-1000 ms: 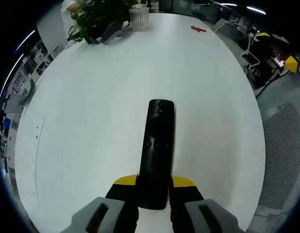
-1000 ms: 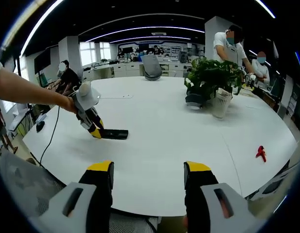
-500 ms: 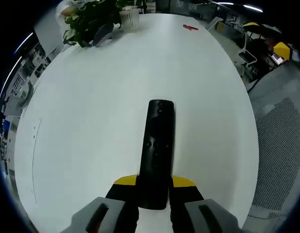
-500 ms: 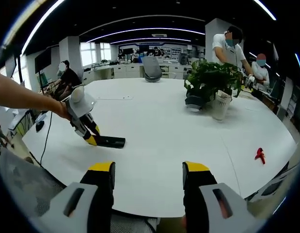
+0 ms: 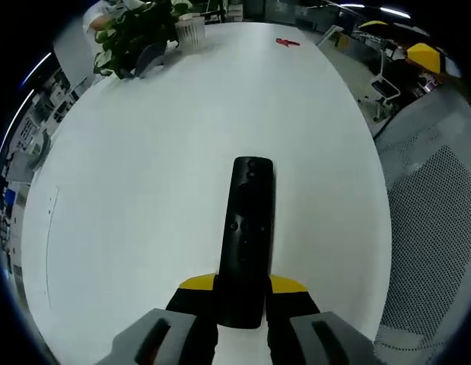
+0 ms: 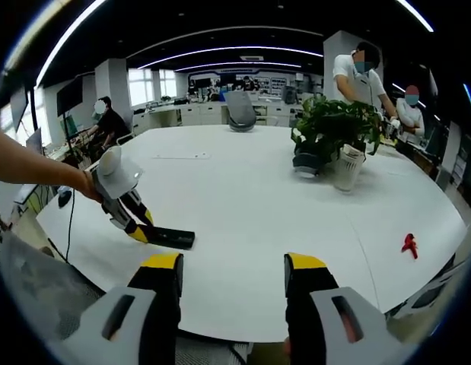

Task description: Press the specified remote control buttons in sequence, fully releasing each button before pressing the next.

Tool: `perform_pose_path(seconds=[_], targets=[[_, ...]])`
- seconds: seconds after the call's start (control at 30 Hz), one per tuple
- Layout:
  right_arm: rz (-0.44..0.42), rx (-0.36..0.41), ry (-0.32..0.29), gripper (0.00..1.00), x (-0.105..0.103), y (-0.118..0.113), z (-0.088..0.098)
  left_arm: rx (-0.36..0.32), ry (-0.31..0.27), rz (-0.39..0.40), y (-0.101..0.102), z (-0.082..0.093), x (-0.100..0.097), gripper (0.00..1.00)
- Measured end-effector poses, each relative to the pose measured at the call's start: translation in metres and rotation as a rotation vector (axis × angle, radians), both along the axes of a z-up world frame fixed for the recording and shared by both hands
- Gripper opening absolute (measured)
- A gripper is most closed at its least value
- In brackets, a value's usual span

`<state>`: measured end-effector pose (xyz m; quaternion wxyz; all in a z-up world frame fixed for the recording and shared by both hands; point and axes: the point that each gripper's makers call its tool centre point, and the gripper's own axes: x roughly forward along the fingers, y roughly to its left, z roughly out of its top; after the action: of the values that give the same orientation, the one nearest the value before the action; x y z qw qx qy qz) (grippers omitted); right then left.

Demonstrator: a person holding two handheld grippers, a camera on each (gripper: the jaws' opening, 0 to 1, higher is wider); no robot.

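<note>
Left gripper point(image 5: 241, 293) has the slim black remote control point(image 5: 246, 237) clamped by its near end; right gripper point(image 6: 231, 268) is spread wide on nothing.

In the left gripper view the yellow-tipped jaws pinch the remote's near end from both sides, and the remote points straight out over the big round white table point(image 5: 144, 190), buttons up. Far off on the table there's a leafy green potted plant in a white ribbed pot point(image 5: 144, 34) at far left and a small red object point(image 5: 287, 42) further right. From the right gripper view the jaws hang apart above the table's near edge, and you can see the left gripper point(image 6: 138, 233) over at the left, holding the remote point(image 6: 168, 238) low over the tabletop near that edge, though whether it touches is hard to say. The plant point(image 6: 334, 133) sits far right, with the red thing point(image 6: 408, 243) by the right edge, well apart from the remote.
</note>
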<state>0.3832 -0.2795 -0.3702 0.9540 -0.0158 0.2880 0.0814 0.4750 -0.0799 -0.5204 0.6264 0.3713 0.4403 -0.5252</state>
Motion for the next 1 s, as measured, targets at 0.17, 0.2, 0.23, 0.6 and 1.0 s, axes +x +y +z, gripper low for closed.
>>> perform_pose_path(seconds=[0.17, 0.2, 0.23, 0.6, 1.0], targets=[[0.012, 0.005, 0.001, 0.54, 0.0, 0.002, 0.0, 0.006, 0.002, -0.004, 0.0, 0.0, -0.01, 0.22], [0.011, 0.006, 0.0, 0.54, -0.001, 0.002, 0.0, 0.006, 0.002, -0.004, 0.0, 0.0, -0.012, 0.22], [0.011, 0.007, 0.0, 0.53, -0.001, 0.002, 0.0, 0.005, 0.004, -0.003, 0.0, 0.0, -0.015, 0.22], [0.024, 0.012, -0.007, 0.51, -0.001, 0.004, 0.003, -0.016, 0.004, -0.01, -0.002, 0.001, -0.042, 0.22], [0.032, 0.01, -0.012, 0.49, -0.001, 0.005, 0.004, -0.016, 0.004, -0.034, -0.003, 0.002, -0.072, 0.22]])
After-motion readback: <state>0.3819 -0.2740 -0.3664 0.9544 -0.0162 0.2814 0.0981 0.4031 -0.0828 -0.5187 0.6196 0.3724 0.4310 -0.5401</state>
